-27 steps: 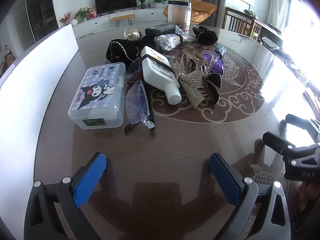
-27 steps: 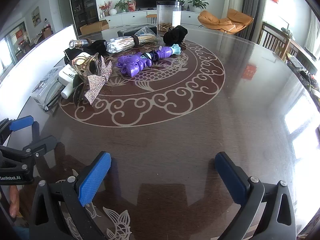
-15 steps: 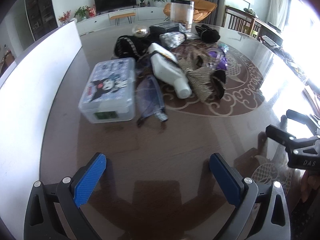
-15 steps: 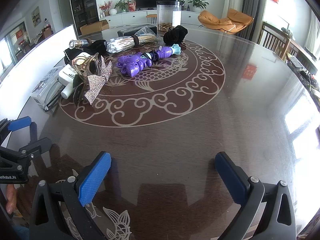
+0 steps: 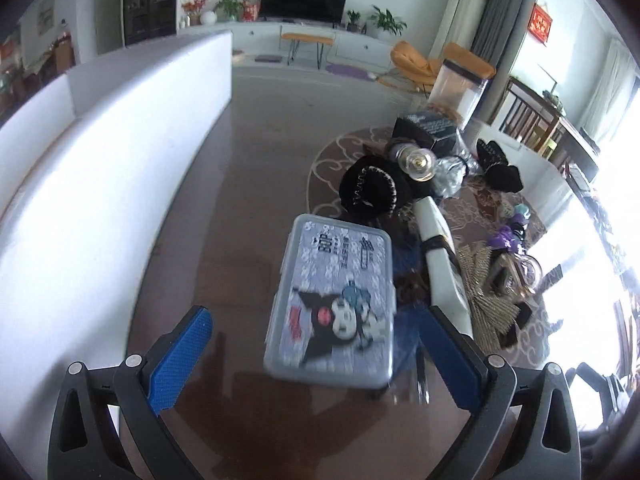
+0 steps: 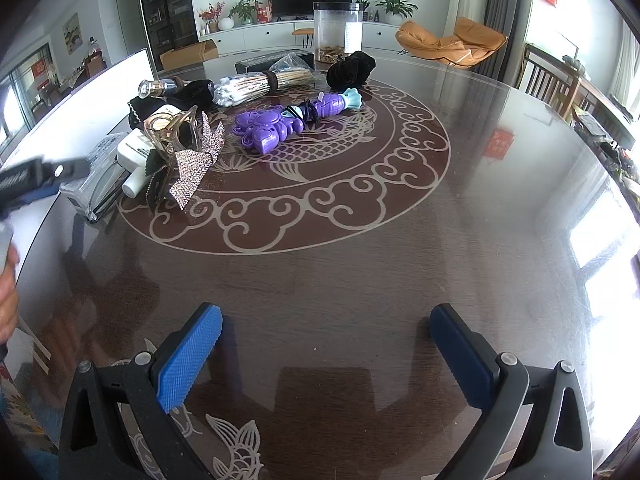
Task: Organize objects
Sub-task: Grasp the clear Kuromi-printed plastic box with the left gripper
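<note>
A clear plastic box with a cartoon lid [image 5: 334, 304] lies on the dark round table [image 5: 248, 208]. My left gripper [image 5: 316, 348] is open, its blue pads on either side of the box's near end, above it. Right of the box lie a white bottle [image 5: 440, 264], a sparkly bow clip [image 5: 486, 312] and a black pouch [image 5: 374, 192]. My right gripper [image 6: 326, 350] is open and empty over bare table. It sees the purple toy [image 6: 276, 126], the bow clip [image 6: 192, 160], the bottle [image 6: 134, 156] and the box [image 6: 90, 190].
A white board [image 5: 100, 184] runs along the table's left edge. At the back stand a clear canister [image 6: 337, 32], a black box [image 6: 272, 60], a bundle of sticks [image 6: 260, 82] and a black scrunchie [image 6: 351, 67]. The left gripper [image 6: 28, 178] shows at the right view's left edge.
My left gripper has moved forward and left to the cartoon box, which now lies between its open fingers. My right gripper has stayed still.
</note>
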Tool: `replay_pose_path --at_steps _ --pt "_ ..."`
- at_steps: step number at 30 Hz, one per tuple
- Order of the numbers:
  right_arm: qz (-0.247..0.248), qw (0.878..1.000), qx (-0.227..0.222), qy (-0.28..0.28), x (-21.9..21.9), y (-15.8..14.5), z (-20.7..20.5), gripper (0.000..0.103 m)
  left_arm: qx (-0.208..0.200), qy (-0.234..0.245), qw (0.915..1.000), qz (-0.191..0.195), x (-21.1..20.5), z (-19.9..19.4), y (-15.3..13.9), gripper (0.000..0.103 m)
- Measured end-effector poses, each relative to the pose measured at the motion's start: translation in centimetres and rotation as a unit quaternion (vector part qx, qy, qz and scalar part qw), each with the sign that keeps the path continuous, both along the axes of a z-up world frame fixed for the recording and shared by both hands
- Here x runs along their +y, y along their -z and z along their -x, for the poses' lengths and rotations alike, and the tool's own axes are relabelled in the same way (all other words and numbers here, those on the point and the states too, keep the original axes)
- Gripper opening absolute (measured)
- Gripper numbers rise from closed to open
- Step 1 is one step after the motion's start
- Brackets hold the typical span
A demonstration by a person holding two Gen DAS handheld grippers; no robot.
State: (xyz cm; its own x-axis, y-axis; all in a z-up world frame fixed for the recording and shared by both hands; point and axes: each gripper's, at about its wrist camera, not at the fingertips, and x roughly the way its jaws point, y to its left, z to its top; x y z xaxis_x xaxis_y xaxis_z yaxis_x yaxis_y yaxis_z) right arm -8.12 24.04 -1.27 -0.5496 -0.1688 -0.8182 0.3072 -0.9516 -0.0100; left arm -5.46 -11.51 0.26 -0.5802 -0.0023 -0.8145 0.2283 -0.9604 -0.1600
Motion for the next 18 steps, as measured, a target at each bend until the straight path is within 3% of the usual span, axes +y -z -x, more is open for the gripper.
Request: replay_pose_path --at_steps 2,5,9,13,16,18 --pt "0.0 1.0 0.0 0.0 0.0 0.0 0.0 0.103 -0.01 0.011 0.9999 0.0 0.1 1.0 0.6 0.103" --pt "0.0 1.0 0.0 0.0 0.0 0.0 0.0 0.103 -0.017 0.034 0.9993 0.002 1.1 2.3 0.8 0.091" --pt "0.0 1.0 0.0 0.0 0.0 0.0 0.0 0.103 -0.015 0.049 0.9982 0.03 1.9 3.2 0.5 0.062" --pt "0.0 1.0 0.0 -0.001 0.0 0.0 0.0 0.103 -0.013 0.042 0.9987 0.025 2.2 1.0 0.4 0.062" --pt "0.0 1.0 0.0 -0.001 -0.1 0.0 0.0 0.103 -0.013 0.043 0.9982 0.04 2.7 -2.3 0.5 0.062" --pt "0.0 1.0 0.0 -0.001 0.0 0.0 0.0 0.103 -0.007 0.049 0.9963 0.07 3.5 -4.4 0.8 0.066"
